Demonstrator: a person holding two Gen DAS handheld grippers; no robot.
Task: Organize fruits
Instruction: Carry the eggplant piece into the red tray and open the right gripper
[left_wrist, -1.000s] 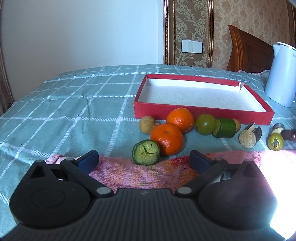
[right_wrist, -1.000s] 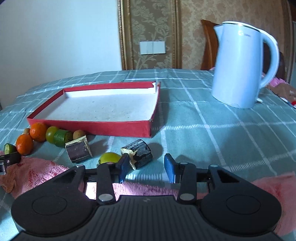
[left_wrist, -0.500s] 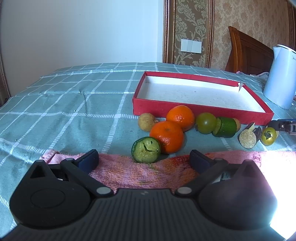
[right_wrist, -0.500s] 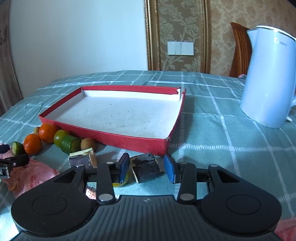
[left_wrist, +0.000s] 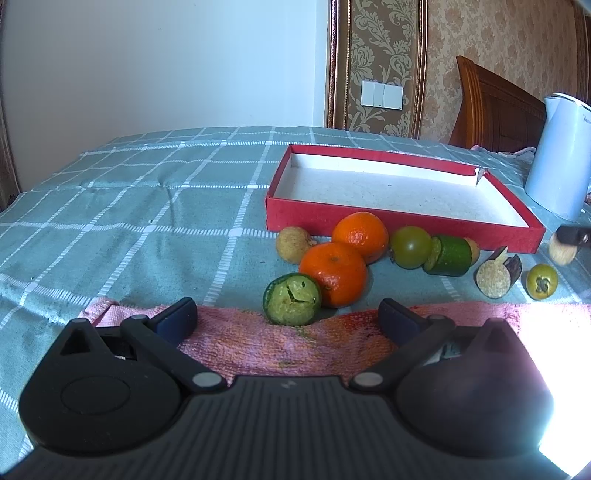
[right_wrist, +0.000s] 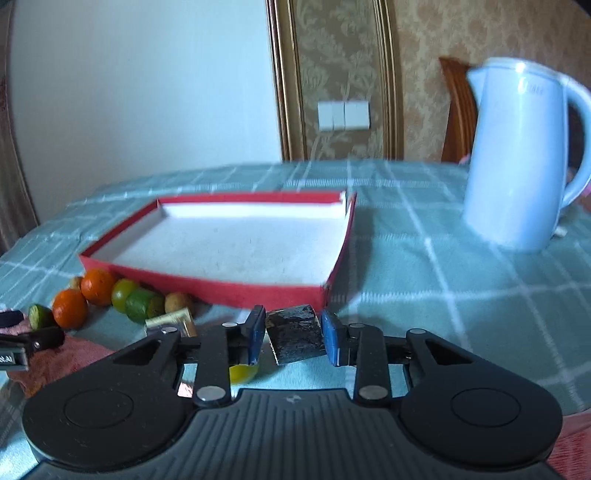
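Now the right gripper (right_wrist: 293, 336) is closing in on the dark cut piece (right_wrist: 295, 334); its blue fingers (right_wrist: 332, 341) have just been narrowing and are sitting tight against both sides of that piece, which is hanging just in front of the near corner of the red tray (right_wrist: 236, 291); from the left wrist view the same piece (left_wrist: 563, 251) is showing pale and blurred at the right edge, clear of the cloth. Over on the other side, the left gripper (left_wrist: 288, 319) is hovering with its fingers (left_wrist: 177, 317) spread wide and nothing between them, above the pink towel (left_wrist: 280, 347). Ahead of it, the fruit is lying in a loose row on the checked tabletop (left_wrist: 147, 221), along the tray's near wall: a green cut piece (left_wrist: 291, 299) resting at the towel's edge and touching an orange (left_wrist: 334, 275); a second orange (left_wrist: 360, 236) just behind; a small tan fruit (left_wrist: 293, 243) to the left; a green tomato (left_wrist: 410, 245) against a green cut chunk (left_wrist: 450, 254); then a dark-skinned cut piece (left_wrist: 496, 273) and a small yellow-green fruit (left_wrist: 542, 281) farther right. Inside, the tray is showing only its white floor. Standing beyond the tray's right side is a white kettle (right_wrist: 517, 162).
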